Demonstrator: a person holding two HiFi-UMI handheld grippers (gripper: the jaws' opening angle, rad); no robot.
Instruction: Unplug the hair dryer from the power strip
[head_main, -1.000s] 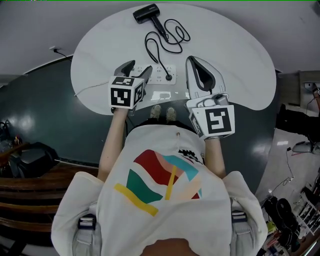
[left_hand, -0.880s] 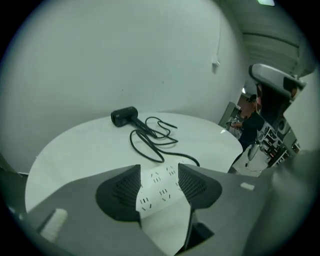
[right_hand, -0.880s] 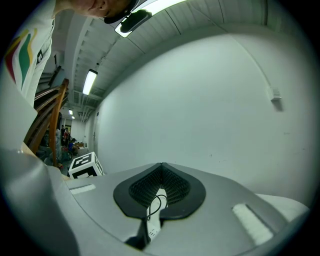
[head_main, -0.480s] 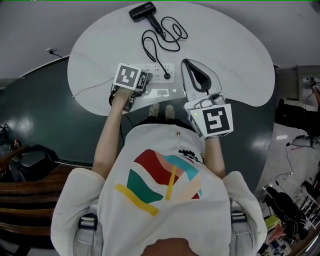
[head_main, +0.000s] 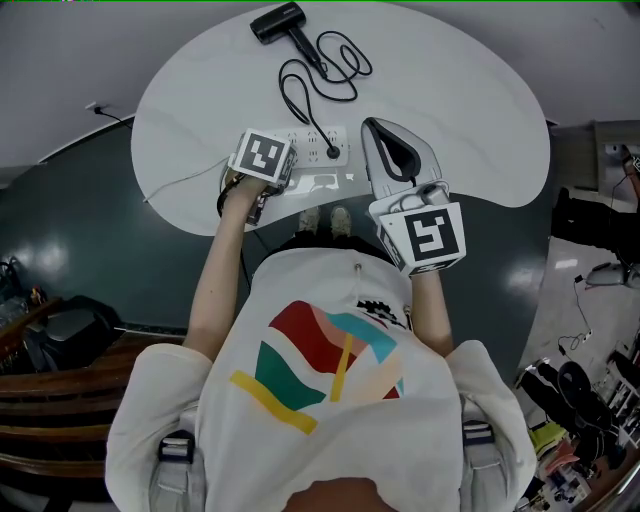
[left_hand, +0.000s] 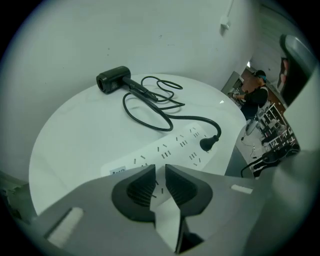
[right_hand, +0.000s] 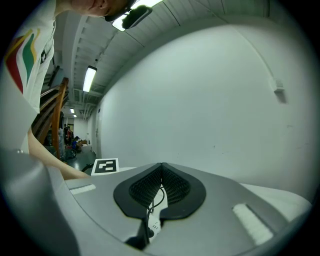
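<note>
The left gripper (left_hand: 160, 173) points steeply down at the near left end of the white power strip (left_hand: 175, 147). Its jaws have just been closing and now stand a narrow gap apart. The strip's socket face shows through the gap, and I see nothing pinched between the pads. The right gripper (right_hand: 161, 172) is closed and empty, held about level just right of the strip. The black plug (left_hand: 209, 144) sits in a socket at the strip's right end. Its cord (head_main: 320, 80) loops across the round white table (head_main: 450, 100) to the hair dryer (left_hand: 114, 80), which lies at the far edge.
</note>
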